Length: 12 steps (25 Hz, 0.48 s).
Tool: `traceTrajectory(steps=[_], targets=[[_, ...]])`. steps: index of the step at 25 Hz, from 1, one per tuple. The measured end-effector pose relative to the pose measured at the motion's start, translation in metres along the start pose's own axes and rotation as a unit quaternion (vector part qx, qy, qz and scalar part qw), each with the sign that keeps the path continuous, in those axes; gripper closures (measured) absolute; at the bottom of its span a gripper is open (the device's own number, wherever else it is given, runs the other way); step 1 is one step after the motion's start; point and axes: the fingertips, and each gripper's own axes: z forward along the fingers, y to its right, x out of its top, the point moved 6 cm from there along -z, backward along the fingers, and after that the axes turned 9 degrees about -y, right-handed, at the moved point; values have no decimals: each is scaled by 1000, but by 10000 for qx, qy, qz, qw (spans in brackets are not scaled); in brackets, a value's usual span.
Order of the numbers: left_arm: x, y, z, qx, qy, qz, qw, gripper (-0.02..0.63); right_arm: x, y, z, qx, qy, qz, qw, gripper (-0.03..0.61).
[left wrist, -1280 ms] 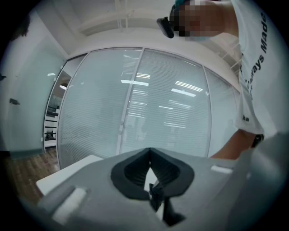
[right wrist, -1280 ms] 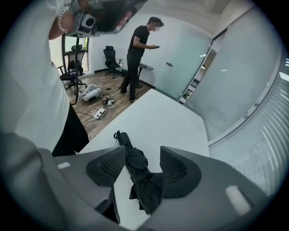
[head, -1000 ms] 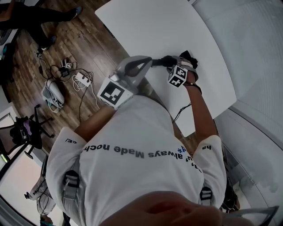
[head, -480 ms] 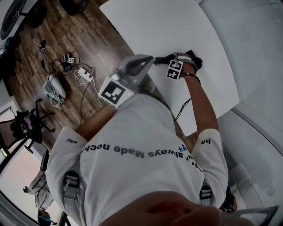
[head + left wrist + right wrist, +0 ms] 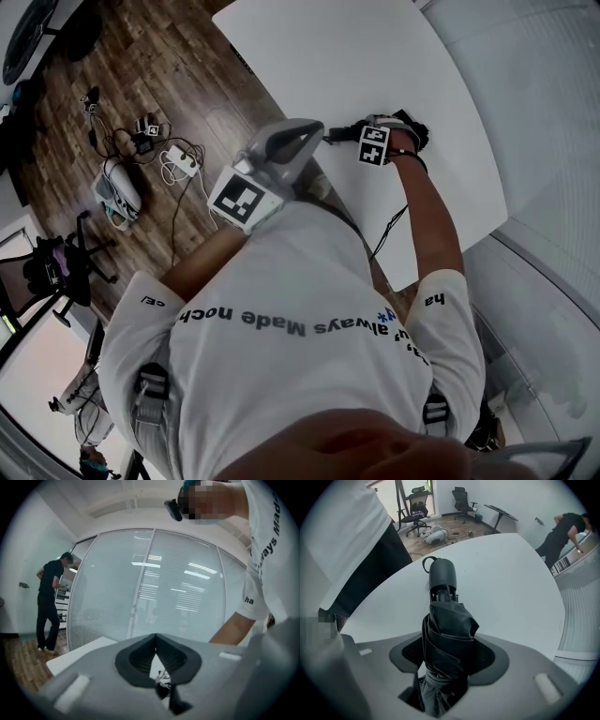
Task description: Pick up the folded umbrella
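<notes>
The folded black umbrella (image 5: 447, 634) lies on the white table (image 5: 511, 573), its rounded handle (image 5: 442, 573) pointing away with a wrist loop at the end. My right gripper (image 5: 449, 656) points straight down over it. Its jaws have just been closing, and the pads now press the bunched canopy from both sides. In the head view the right gripper (image 5: 380, 131) sits on the umbrella (image 5: 342, 131) near the table's near edge. My left gripper (image 5: 317, 125) hovers level beside it, shut and with nothing in it; its tips (image 5: 155, 637) meet.
The table (image 5: 375, 56) has a curved edge, with wooden floor to its left. On the floor lie cables, a power strip (image 5: 178, 161) and a white device (image 5: 117, 187). An office chair (image 5: 56, 272) stands further left. A person in black (image 5: 49, 602) stands by the glass wall (image 5: 164, 583).
My right hand has come down onto the umbrella and rolled a little, and its marker cube now sits slightly higher in the head view. The left gripper has stayed put.
</notes>
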Motion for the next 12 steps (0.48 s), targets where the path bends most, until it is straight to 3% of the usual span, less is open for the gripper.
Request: traceTrajectory(steps=[6,9,12], targets=[[1,1,-1,2,17,35,10000,612,-4,-2,-6,-229,230,215,9992,359],[0,0,0,-22,2,134,9999,612,-8,7,-20,-315,621,727,9949,362],[-1,0,0,-36,-31,145,9999,612,-15,16,-42,-500,1117,1366,9830,365]])
